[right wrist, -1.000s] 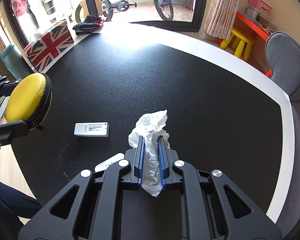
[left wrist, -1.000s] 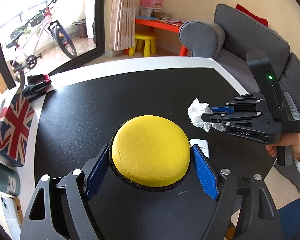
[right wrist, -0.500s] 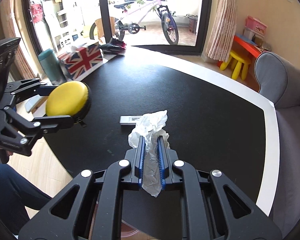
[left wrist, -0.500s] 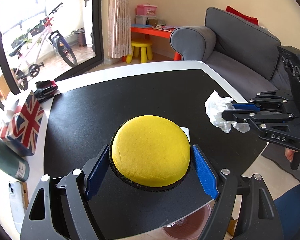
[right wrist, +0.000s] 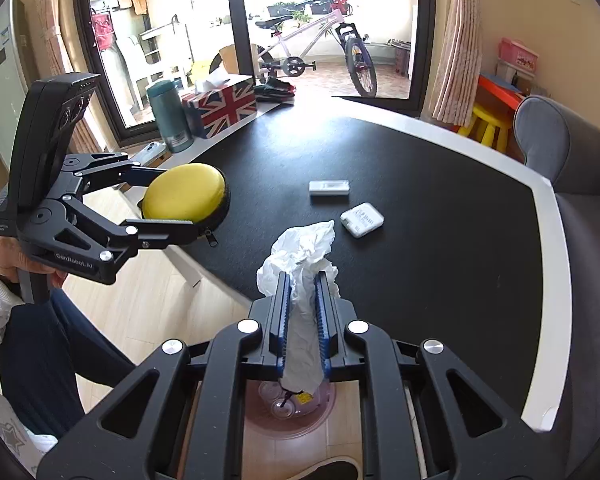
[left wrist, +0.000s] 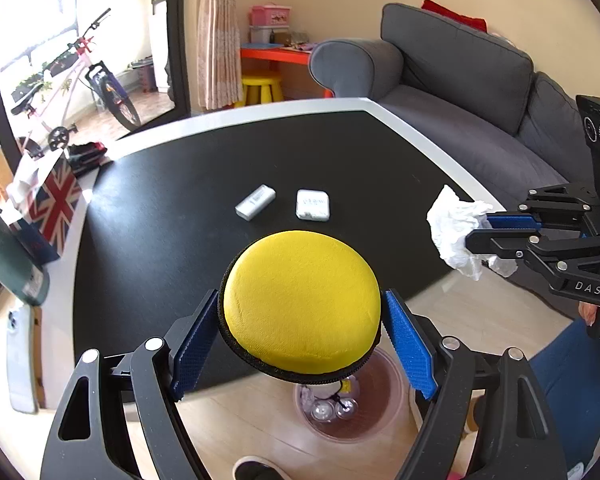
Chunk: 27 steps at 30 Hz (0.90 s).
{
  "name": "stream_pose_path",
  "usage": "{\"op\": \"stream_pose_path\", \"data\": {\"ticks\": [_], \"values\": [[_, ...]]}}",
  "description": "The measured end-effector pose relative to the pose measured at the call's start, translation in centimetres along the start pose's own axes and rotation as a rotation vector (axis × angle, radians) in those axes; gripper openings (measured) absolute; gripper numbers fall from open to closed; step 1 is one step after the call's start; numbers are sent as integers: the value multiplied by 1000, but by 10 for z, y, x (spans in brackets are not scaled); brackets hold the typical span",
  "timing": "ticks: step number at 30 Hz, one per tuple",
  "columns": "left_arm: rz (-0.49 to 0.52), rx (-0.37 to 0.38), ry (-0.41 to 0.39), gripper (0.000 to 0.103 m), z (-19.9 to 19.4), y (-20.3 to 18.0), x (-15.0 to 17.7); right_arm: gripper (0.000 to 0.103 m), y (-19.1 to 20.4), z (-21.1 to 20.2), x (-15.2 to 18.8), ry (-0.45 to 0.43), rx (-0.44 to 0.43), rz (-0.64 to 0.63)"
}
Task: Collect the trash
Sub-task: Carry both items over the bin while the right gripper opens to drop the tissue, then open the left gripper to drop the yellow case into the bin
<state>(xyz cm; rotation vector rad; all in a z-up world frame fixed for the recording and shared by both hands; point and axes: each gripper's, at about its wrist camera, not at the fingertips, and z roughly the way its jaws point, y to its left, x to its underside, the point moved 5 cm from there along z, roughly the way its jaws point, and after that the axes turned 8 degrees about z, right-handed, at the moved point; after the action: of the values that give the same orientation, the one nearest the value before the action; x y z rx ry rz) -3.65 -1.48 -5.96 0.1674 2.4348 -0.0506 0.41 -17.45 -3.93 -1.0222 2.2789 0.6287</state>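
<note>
Black counter (left wrist: 188, 184) with two white boxes (right wrist: 362, 219) near its front edge. Pink bin (left wrist: 376, 412) on floor below. Left hand-held gripper (left wrist: 302, 338) clamped on round yellow case (left wrist: 302, 300), flat face up. Right hand-held gripper (right wrist: 303, 312) pinching tissue (right wrist: 300, 256) above bin, long axis along fingers, crumpled end pointing forward.

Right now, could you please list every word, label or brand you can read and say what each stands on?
"DAS": on the right gripper body.
"GenRobot.AI": on the left gripper body.
Small label above it: too small to read.
Print on the two white packets and the green bottle: blurred.
</note>
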Motion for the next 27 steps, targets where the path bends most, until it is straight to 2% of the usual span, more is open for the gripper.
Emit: {"op": "stream_pose_path", "data": {"ticks": [9,14,20,22,24,25,27], "values": [[25,51,82,77,19,-27,43,12,6,21,49,80,-13,7],[25,68,109,77,27,-28,58,12,9,38,74,142,-24,-3],[17,90,119,77,32,-32,64,13,16,48,88,181,-63,-18],[17,91,125,77,33,-33,67,18,16,49,91,180,-67,-22],[22,92,130,77,35,-35,68,39,14,52,92,192,-71,-19],[24,95,132,77,35,-36,69,61,13,52,92,185,-71,-19],[28,100,137,77,37,-38,68,80,12,49,91,160,-73,-13]]}}
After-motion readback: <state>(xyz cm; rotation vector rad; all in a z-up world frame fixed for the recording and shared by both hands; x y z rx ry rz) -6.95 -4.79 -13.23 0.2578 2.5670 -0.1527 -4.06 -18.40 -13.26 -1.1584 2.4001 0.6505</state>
